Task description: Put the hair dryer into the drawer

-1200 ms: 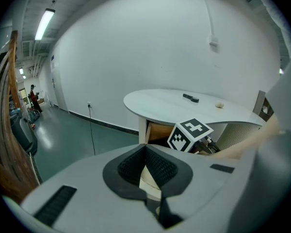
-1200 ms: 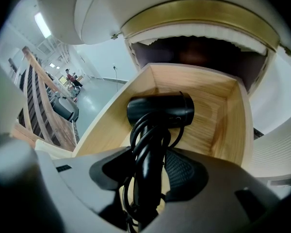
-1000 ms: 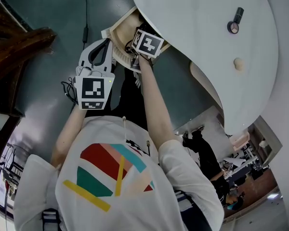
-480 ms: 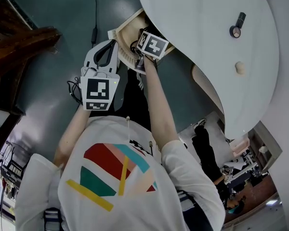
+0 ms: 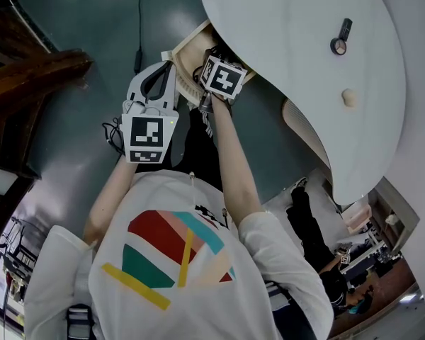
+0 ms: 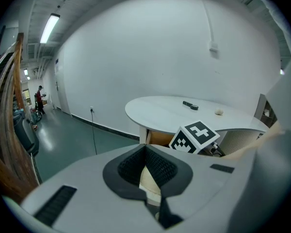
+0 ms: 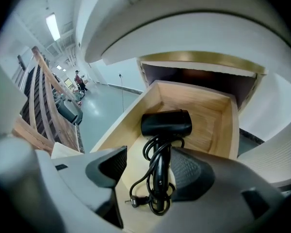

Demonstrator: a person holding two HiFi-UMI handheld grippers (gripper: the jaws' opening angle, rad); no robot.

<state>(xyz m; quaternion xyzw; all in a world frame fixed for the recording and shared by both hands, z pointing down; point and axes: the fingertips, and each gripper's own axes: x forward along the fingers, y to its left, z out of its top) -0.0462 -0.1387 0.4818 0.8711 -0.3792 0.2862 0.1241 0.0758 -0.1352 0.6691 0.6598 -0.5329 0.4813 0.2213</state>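
Head view shows the white table filling the upper right, its rounded top covering most of the open wooden drawer beneath it, so only a pale corner of the drawer shows there. The left gripper rests beside that corner, jaw tips together with nothing between them. The left gripper view confirms the pads meet at the front, with only a sliver of pale wood seen through the gap behind them. The right gripper hangs over the drawer, and in the head view its jaws are hidden under its marker cube. The right gripper view shows its jaws have just been opening and now stand wide apart, gripping nothing. Below them the black hair dryer lies on the drawer floor, with the handle toward the camera and the cord looped around it. Two small things on the tabletop, one dark and one pale, are too small to identify.
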